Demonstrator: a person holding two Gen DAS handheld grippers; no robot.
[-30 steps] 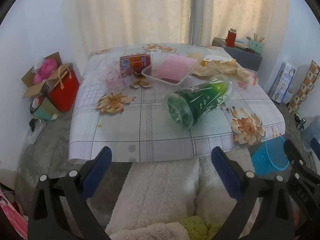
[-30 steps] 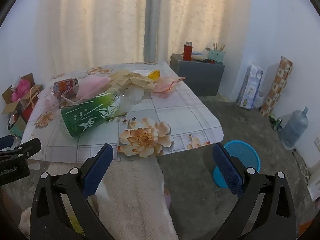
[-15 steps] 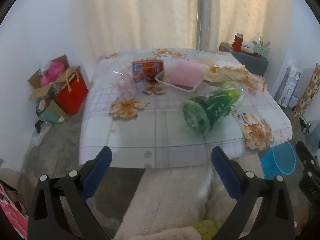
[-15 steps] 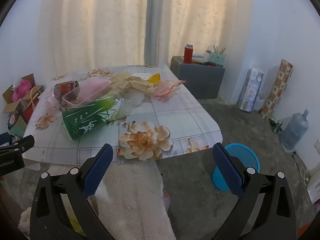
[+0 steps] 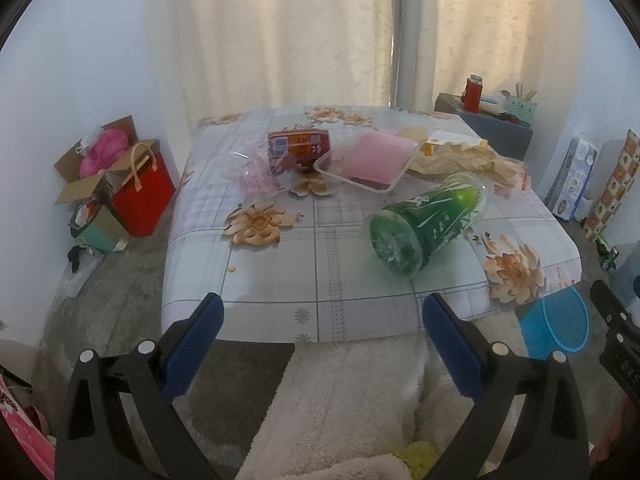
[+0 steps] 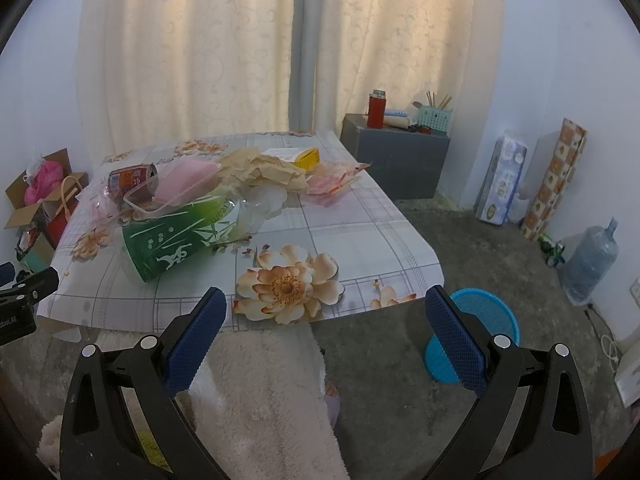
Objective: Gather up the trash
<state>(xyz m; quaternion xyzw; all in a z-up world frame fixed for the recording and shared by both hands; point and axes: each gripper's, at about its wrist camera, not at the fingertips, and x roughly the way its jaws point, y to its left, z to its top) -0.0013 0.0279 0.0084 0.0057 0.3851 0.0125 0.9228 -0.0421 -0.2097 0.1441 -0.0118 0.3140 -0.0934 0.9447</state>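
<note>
A low table (image 5: 280,288) with a floral cloth carries trash: a green cup (image 5: 424,220) on its side, a red can (image 5: 298,146), a clear tray with a pink sheet (image 5: 368,164), crumpled brown paper (image 5: 468,160), a yellow box (image 6: 306,157) and clear wrappers (image 5: 252,176). The green cup (image 6: 180,236) also shows in the right wrist view. A blue basket (image 6: 476,332) stands on the floor at the table's right front corner. My left gripper (image 5: 320,332) and right gripper (image 6: 324,332) are both open and empty, held back from the table's front edge.
A red bag (image 5: 142,196) and cardboard boxes (image 5: 92,172) stand left of the table. A grey cabinet (image 6: 396,160), tissue packs (image 6: 500,180) and a water bottle (image 6: 592,264) stand on the right. A white fleece (image 6: 260,400) lies below the grippers.
Both grippers have drawn back and up from the table, so it looks smaller and farther. Nothing on the table has moved.
</note>
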